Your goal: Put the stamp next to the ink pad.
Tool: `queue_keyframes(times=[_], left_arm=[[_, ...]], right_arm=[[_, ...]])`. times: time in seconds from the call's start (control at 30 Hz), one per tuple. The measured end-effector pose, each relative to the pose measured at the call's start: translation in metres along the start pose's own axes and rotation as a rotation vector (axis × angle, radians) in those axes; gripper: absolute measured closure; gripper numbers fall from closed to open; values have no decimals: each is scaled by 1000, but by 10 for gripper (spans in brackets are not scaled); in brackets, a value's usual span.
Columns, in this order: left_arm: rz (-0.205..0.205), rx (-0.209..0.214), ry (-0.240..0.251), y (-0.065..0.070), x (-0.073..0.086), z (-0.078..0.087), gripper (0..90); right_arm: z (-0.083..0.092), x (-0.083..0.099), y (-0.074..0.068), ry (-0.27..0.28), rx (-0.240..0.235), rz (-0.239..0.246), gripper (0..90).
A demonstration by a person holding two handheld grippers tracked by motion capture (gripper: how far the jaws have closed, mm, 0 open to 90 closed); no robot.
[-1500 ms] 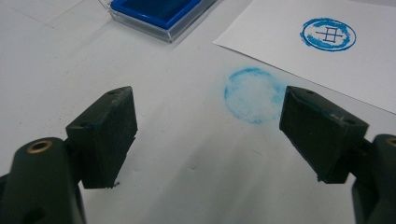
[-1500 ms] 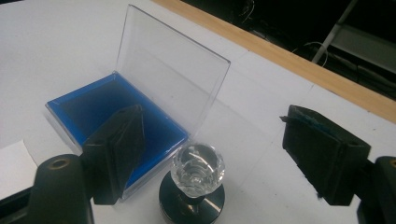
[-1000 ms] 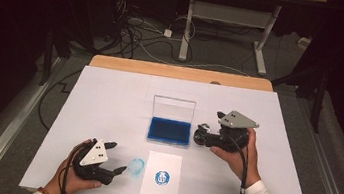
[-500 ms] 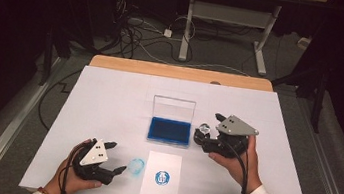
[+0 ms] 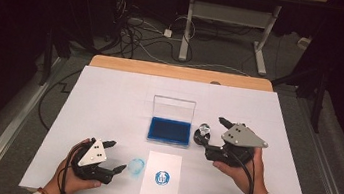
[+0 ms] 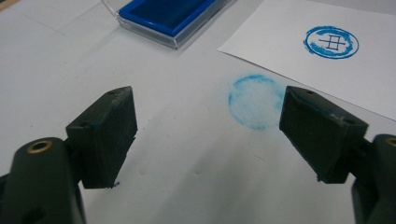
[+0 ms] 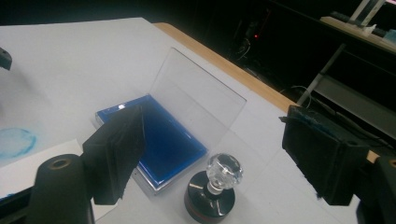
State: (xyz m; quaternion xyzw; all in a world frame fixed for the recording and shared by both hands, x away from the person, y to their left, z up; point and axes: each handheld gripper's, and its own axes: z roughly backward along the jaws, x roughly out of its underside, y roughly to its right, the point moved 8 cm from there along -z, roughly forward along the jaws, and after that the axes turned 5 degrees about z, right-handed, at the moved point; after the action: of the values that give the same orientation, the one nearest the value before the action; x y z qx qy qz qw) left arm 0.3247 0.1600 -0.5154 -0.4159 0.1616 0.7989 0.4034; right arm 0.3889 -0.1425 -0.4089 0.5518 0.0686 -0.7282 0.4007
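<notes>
High view: my right gripper (image 5: 208, 143) had drawn back from the ink pad (image 5: 169, 130) toward my side of the table (image 5: 110, 94), and the stamp (image 5: 202, 134) stood upright on its own just right of the pad, at my jaw tips. My left gripper (image 5: 117, 156) had kept still beside the blue smudge (image 5: 136, 166) and the stamped paper (image 5: 161, 177).

Left gripper view: my jaws stood wide apart, nothing between them.

Right gripper view: my jaws were apart, clear of the stamp's glass knob (image 7: 224, 171). I judged the stamp put away and the printing done.
</notes>
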Motion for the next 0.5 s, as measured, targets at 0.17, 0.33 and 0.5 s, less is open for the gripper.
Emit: queue_keyframes(times=[0.17,0.33,0.5], left_arm=[[-13,-23,26,0,-4,4,182],[-14,-41,49,-1,-8,8,181],[-15,-51,52,-3,-8,10,181]], right_arm=[[10,3,1,5,3,4,214],[20,8,2,13,8,9,214],[24,14,1,3,6,15,215]])
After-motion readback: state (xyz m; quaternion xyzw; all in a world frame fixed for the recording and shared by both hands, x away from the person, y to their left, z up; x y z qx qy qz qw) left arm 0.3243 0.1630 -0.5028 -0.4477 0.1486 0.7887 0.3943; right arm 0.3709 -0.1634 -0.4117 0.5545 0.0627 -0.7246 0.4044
